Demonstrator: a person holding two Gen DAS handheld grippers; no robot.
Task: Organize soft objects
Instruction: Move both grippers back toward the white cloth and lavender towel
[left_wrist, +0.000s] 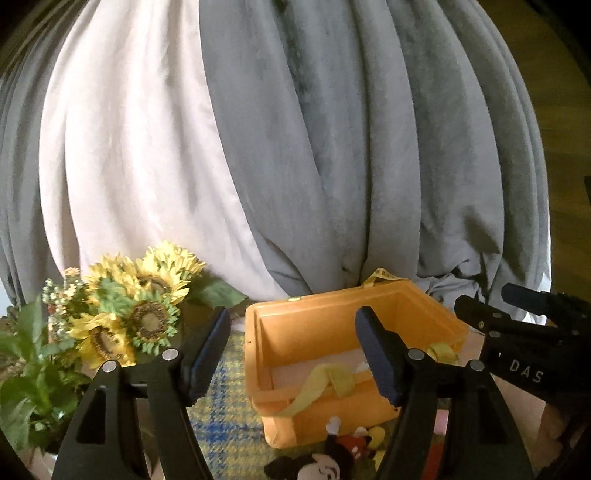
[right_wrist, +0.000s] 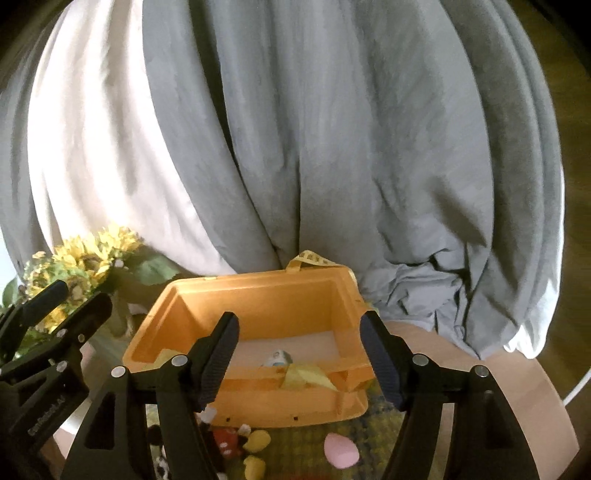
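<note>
While both the left gripper (left_wrist: 295, 354) and right gripper (right_wrist: 299, 356) hang parted and empty before the orange bin (right_wrist: 258, 295) at centre frame, the mouse doll (left_wrist: 332, 458) below risks snagging the bin's yellow strap (left_wrist: 325, 380).

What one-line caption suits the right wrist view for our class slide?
Open right tool hovers before an orange box, with a mouse toy and pink egg lying outside it.
</note>
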